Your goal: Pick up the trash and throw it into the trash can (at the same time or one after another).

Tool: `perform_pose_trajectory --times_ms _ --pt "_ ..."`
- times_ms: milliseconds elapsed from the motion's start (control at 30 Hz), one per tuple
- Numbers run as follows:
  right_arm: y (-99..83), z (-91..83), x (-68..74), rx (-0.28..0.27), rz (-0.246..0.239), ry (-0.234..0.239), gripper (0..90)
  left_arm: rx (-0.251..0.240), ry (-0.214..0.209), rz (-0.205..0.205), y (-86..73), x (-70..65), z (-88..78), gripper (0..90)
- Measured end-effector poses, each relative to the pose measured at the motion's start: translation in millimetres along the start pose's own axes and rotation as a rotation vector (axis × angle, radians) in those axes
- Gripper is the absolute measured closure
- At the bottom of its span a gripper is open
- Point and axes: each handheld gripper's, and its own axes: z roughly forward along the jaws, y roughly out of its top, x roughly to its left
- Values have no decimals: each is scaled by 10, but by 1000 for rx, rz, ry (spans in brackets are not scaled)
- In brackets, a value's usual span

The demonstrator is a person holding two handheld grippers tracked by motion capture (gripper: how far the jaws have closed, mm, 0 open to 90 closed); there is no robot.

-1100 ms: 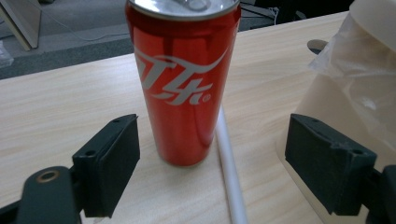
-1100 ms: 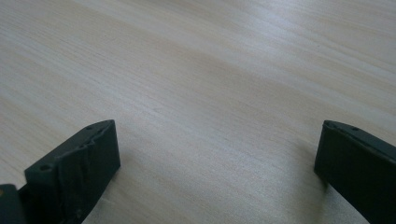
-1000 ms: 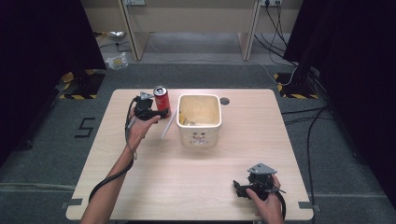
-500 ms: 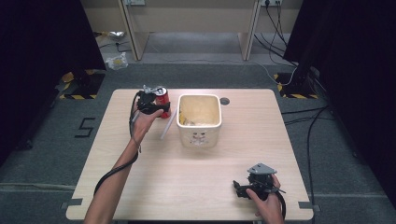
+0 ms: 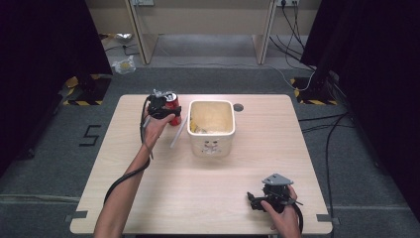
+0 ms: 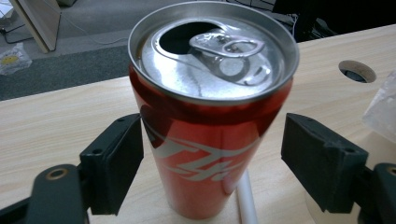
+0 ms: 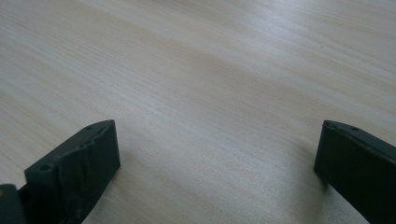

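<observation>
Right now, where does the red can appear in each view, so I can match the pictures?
High view: the red can stands upper left on the table, left of the white bucket.
Left gripper view: the can is central, between the open fingers.
Right gripper view: bare tabletop.
Shared landmark: the round table hole.

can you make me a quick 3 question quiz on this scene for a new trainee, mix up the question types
1. True or false: the red soda can stands upright with its tab end already opened.
2. Which best tells how the left gripper stands to the can? A) clamped tight on it B) jaws either side of it, with a gap at the right jaw C) far off from it
3. Fill in: the right gripper has open jaws over bare ____.

Key
1. True: the drinking hole gapes open on top.
2. B: the can sits between the jaws, which have just been closing.
3. Table: pale wood, with nothing between the jaws.
</observation>
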Motion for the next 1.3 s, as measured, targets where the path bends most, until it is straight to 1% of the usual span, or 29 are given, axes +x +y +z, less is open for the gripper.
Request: perform_pose_trajectory --times_ms 100,167,200,233,433,533,667,733,767,800,900,933,967,1000,1033,1133,1233,1267,1300 --pt "0 0 1 0 -1 1 4 4 10 0 -12 19 43 231" --pt "0 0 1 0 0 1 4 5 6 -8 -21 32 61 259" --pt "0 0 1 0 0 1 4 5 6 -8 -21 32 61 283" --pt "0 0 1 0 1 1 4 4 3 -3 -33 42 73 329" --pt "0 0 1 0 1 1 4 0 9 2 -28 47 41 339" --pt "0 0 1 0 0 1 3 -9 1 17 5 28 -38 341" --pt "0 0 1 0 0 1 4 -9 -5 38 52 9 -125 343" --pt "0 0 1 0 0 0 3 -7 -8 40 63 6 -147 344" --pt "0 0 1 0 1 0 3 -7 -15 42 86 5 -188 344" --pt "0 0 1 0 0 1 3 -7 -15 42 86 5 -188 344" --pt "0 0 2 0 1 1 4 -3 -26 45 124 6 -268 345" --pt "0 0 2 0 1 1 4 -3 -26 45 124 6 -268 345" --pt "0 0 2 0 1 1 4 -1 -29 58 139 2 -301 345" --pt "0 0 2 0 1 1 4 -1 -29 58 139 2 -301 345" --pt "0 0 2 0 1 1 3 1 -32 63 159 1 -348 345" --pt "0 -1 2 0 1 1 3 2 -39 66 175 -1 -390 345" --pt "0 0 1 0 1 0 3 4 -52 86 223 -14 -501 345" --pt "0 0 1 0 -1 0 4 4 -52 86 223 -14 -501 345" --pt "0 -1 2 1 2 1 3 8 -57 90 255 -24 -560 345"
